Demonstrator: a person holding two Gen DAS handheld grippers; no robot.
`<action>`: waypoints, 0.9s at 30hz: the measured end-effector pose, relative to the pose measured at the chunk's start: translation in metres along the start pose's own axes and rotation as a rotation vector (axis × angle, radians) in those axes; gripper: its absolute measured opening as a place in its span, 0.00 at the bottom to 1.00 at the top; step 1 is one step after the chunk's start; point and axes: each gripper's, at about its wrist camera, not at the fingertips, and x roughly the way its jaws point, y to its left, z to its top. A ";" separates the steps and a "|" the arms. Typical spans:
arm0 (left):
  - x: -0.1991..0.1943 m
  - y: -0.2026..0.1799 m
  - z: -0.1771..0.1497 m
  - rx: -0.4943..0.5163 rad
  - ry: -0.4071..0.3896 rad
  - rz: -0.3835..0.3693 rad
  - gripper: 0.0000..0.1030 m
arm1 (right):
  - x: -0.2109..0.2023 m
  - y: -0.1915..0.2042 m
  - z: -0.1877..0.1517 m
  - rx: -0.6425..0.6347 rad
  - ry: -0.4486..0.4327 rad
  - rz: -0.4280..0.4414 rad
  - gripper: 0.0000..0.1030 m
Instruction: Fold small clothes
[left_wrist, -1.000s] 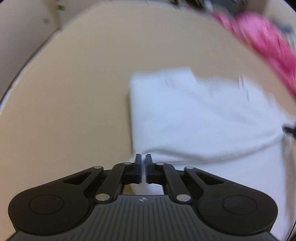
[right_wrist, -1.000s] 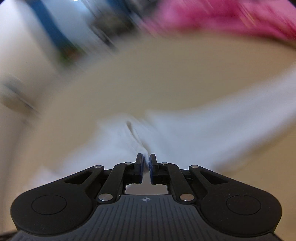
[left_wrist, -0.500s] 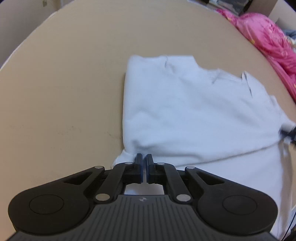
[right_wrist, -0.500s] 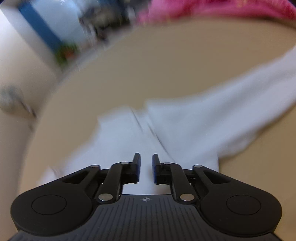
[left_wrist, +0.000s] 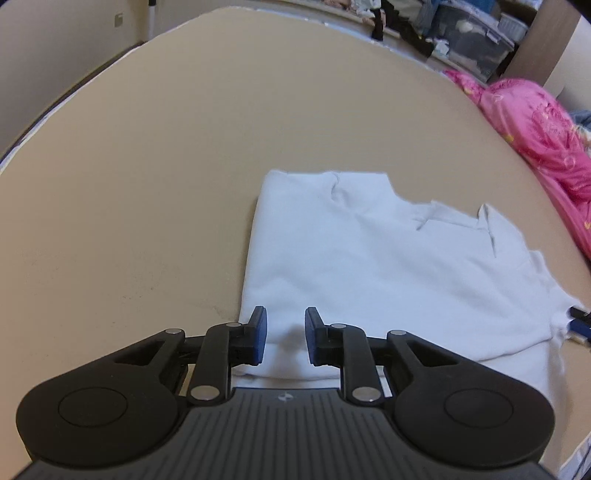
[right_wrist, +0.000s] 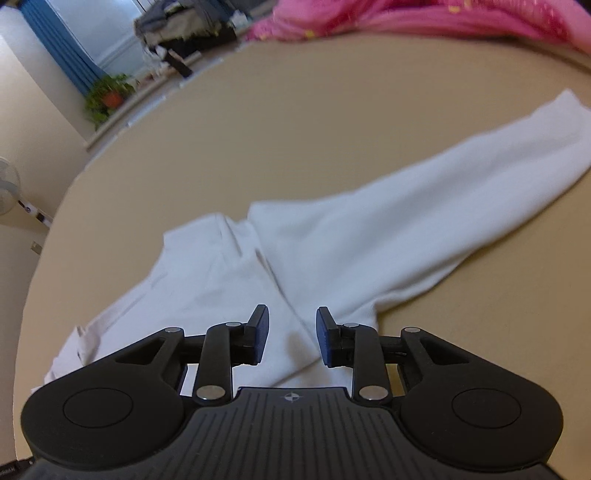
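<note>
A white long-sleeved top (left_wrist: 369, 266) lies partly folded on the tan surface (left_wrist: 147, 166). Its left side is folded over with a straight edge. My left gripper (left_wrist: 285, 334) is open and empty just above the near left corner of the fold. In the right wrist view the top (right_wrist: 221, 280) lies flat and one sleeve (right_wrist: 424, 221) stretches out to the right. My right gripper (right_wrist: 291, 334) is open and empty over the seam where that sleeve meets the body. The right gripper's tip shows at the right edge of the left wrist view (left_wrist: 580, 321).
A pink garment heap (left_wrist: 546, 125) lies at the far right of the surface and shows at the top of the right wrist view (right_wrist: 424, 18). Storage bins and clothes (left_wrist: 461, 33) stand beyond the far edge. A potted plant (right_wrist: 107, 96) and a blue curtain (right_wrist: 55, 44) are at the back left.
Both grippers were shut on the white top and have opened, letting it go. The left side of the top now lies folded over and flat. Both grippers have drawn back slightly.
</note>
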 end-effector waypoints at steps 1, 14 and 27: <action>0.007 0.001 -0.005 0.010 0.034 0.031 0.23 | -0.005 -0.005 0.003 0.004 -0.009 0.004 0.30; 0.015 -0.038 -0.007 0.169 0.058 0.117 0.31 | -0.019 -0.101 0.046 0.137 -0.099 -0.063 0.30; 0.018 -0.054 -0.013 0.220 0.039 0.140 0.35 | -0.010 -0.268 0.085 0.409 -0.254 -0.155 0.34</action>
